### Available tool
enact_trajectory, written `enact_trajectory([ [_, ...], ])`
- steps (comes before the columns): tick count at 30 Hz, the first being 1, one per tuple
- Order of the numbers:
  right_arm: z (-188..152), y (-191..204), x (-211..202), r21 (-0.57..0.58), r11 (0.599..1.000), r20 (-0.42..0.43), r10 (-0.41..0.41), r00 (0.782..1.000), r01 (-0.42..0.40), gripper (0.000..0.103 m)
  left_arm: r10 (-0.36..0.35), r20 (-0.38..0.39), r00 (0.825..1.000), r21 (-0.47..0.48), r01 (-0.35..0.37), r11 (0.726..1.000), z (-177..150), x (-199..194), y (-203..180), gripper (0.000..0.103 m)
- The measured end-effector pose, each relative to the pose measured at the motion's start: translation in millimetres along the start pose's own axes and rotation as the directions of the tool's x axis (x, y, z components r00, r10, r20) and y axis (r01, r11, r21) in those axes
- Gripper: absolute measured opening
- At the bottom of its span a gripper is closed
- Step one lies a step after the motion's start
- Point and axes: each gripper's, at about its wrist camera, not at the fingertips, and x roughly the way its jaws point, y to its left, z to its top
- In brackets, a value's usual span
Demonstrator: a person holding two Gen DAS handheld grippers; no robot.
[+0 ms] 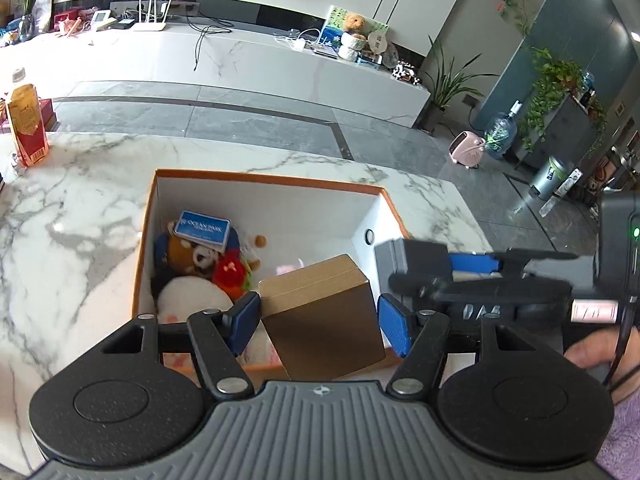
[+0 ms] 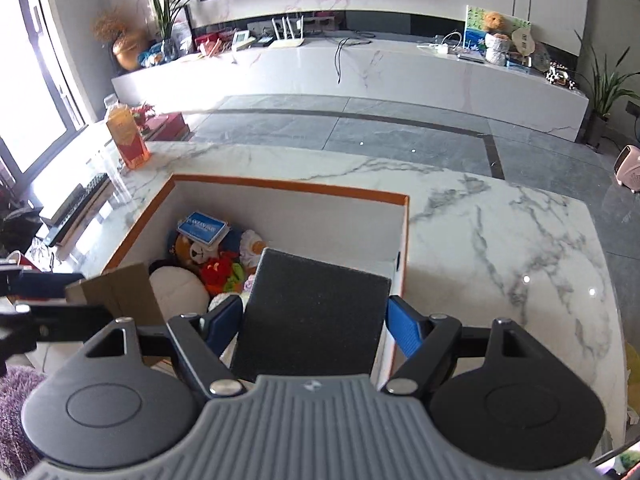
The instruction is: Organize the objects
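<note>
An orange-rimmed white storage box (image 1: 260, 178) (image 2: 288, 186) stands on the marble table. Inside lie plush toys (image 1: 192, 258), a red toy (image 1: 230, 272) and a blue card pack (image 1: 204, 230). My left gripper (image 1: 320, 316) is shut on a brown cardboard box (image 1: 320, 304), tilted above the storage box's near side. My right gripper (image 2: 314, 320) is shut on a dark grey box (image 2: 316, 312), over the storage box's right end. That dark box (image 1: 400, 256) also shows at the right of the left wrist view. The brown box (image 2: 116, 292) shows at the left of the right wrist view.
An orange drink carton (image 1: 26, 124) (image 2: 128, 136) stands at the table's far left corner beside a red box (image 2: 168, 124). A keyboard (image 2: 76, 200) lies at the left edge. Bare marble (image 2: 500, 240) extends right of the storage box. A person's hand (image 1: 592, 352) holds the right gripper.
</note>
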Motion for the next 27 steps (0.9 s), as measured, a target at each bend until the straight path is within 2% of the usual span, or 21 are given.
enact_trajectory([
  [6, -1.8, 18.5, 49.0, -0.102, 0.992, -0.117, -0.090, 0.989, 0.078, 0.079, -0.006, -0.024, 1.000, -0.019, 0.005, 1.000, 12.2, 29.5, 16.1, 0.075],
  [10, -3.7, 23.8, 69.1, -0.130, 0.988, -0.167, -0.106, 0.980, 0.085, 0.079, -0.012, -0.021, 1.000, -0.010, 0.012, 1.000, 18.2, 41.9, 19.4, 0.075],
  [14, -6.5, 30.4, 86.9, -0.168, 0.979, -0.216, -0.149, 0.965, 0.113, 0.079, -0.013, -0.024, 1.000, -0.008, 0.013, 1.000, 24.4, 48.9, 19.6, 0.075],
  [20, -10.4, 29.4, 109.5, -0.167, 0.979, -0.314, -0.164, 0.935, 0.115, 0.079, -0.008, -0.032, 0.999, -0.006, 0.008, 1.000, 28.3, 56.3, 21.5, 0.075],
  [27, -11.4, 29.3, 114.7, -0.183, 0.977, -0.338, -0.169, 0.926, 0.112, 0.079, 0.005, -0.054, 0.999, -0.019, -0.006, 1.000, 27.8, 66.3, 28.2, 0.075],
])
